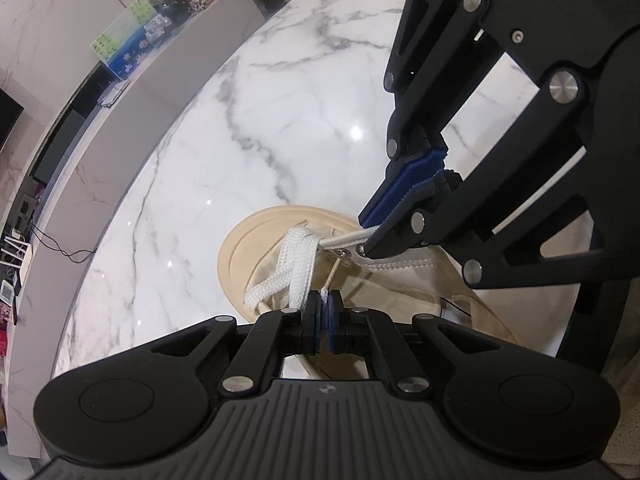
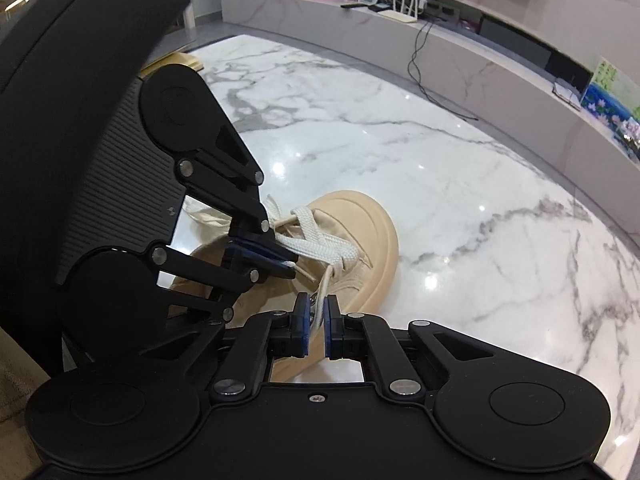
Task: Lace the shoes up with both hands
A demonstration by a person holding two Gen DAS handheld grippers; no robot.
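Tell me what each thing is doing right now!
Left gripper: shut on the white flat shoelace.
Right gripper: shut on the other end of the lace, beside a metal eyelet.
Beige canvas shoe with rubber toe: on its sole on the white marble table, only the lowest eyelets laced, no knot.

A beige canvas shoe with a cream rubber toe cap [image 1: 256,264] is seen lying on a glossy white marble table [image 1: 240,128]. A flat white woven lace [image 1: 294,264] is crossed over its tongue. The lace's tip is pinched between the closed blue pads of the left gripper [image 1: 324,308]. Another stretch of lace, beside a metal eyelet [image 1: 343,252], is clamped by the right gripper [image 1: 370,232].
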